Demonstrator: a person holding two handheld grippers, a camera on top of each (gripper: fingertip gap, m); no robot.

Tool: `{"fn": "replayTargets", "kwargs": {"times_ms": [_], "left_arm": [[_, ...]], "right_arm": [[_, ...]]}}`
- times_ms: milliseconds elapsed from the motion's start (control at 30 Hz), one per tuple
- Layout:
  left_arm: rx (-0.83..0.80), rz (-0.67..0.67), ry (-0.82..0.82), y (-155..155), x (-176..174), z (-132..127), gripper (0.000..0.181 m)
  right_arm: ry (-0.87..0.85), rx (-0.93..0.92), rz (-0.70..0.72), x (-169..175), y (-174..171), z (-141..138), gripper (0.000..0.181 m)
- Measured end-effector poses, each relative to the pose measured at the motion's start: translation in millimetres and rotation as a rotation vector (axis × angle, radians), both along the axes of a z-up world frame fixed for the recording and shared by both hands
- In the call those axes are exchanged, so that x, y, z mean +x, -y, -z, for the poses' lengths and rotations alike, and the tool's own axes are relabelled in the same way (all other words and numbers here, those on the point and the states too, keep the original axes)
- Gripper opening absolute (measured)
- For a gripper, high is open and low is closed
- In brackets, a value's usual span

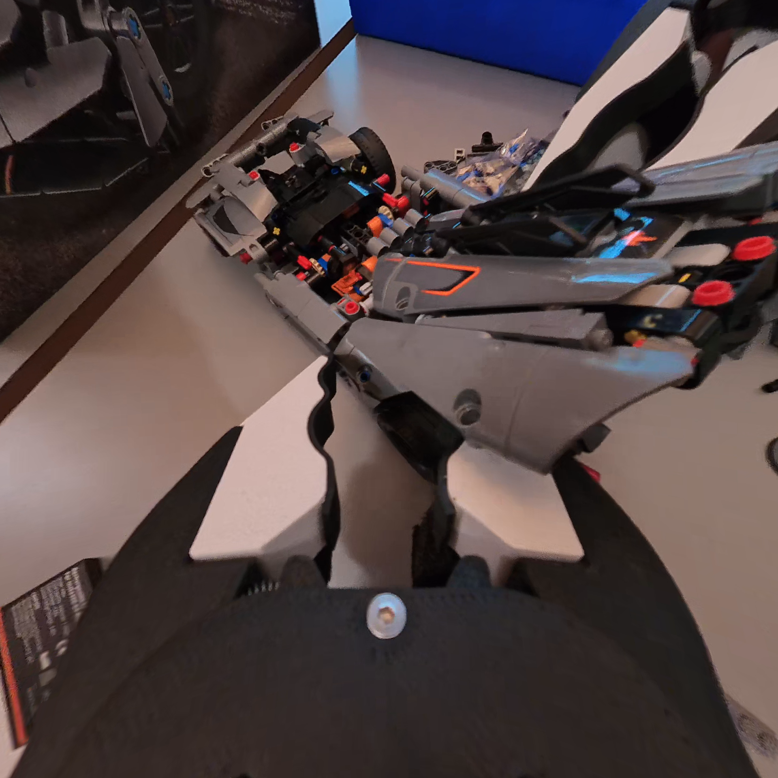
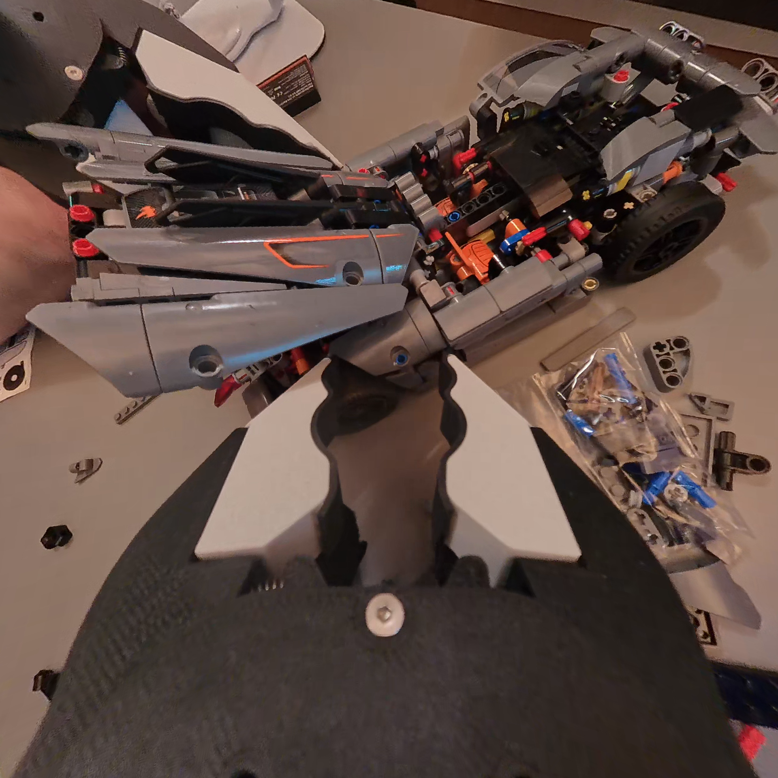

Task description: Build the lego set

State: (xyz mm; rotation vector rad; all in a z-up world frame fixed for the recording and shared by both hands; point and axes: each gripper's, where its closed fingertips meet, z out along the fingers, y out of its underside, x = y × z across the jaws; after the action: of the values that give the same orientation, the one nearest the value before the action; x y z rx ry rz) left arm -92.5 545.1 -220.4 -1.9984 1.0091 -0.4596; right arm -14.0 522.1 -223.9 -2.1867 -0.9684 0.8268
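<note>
**Printing in view, none of it legible to me**

From my left side I see a black card (image 1: 40,648) with an orange strip and rows of fine white print near the table's (image 1: 168,379) near-left edge; the lines are too small and blurred to make out. The same card (image 2: 290,86) shows from my right side toward the far edge, partly under my other tool. A sticker sheet (image 2: 14,368) with round black-and-white marks lies at the left edge. The car model (image 2: 547,189) carries orange and blue printed decals, shapes rather than letters. The box (image 1: 126,105) behind shows only a picture.
</note>
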Motion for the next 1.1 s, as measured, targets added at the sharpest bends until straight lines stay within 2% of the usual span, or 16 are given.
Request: {"fn": "replayTargets", "kwargs": {"times_ms": [67, 367, 1100], "left_arm": [[-0.044, 0.011, 0.03, 1.9, -0.9, 0.8, 0.049], [-0.055, 0.014, 0.018, -0.9, -1.1, 5.2, 0.044], [-0.002, 0.007, -0.067, -1.6, 1.0, 8.3, 0.043]], "right_arm": [[-0.001, -0.001, -0.009, -0.3, 0.1, 0.1, 0.046], [0.009, 0.021, -0.023, -1.1, -1.2, 0.6, 0.046], [0.003, 0.008, -0.028, -0.5, -1.2, 2.3, 0.047]]}}
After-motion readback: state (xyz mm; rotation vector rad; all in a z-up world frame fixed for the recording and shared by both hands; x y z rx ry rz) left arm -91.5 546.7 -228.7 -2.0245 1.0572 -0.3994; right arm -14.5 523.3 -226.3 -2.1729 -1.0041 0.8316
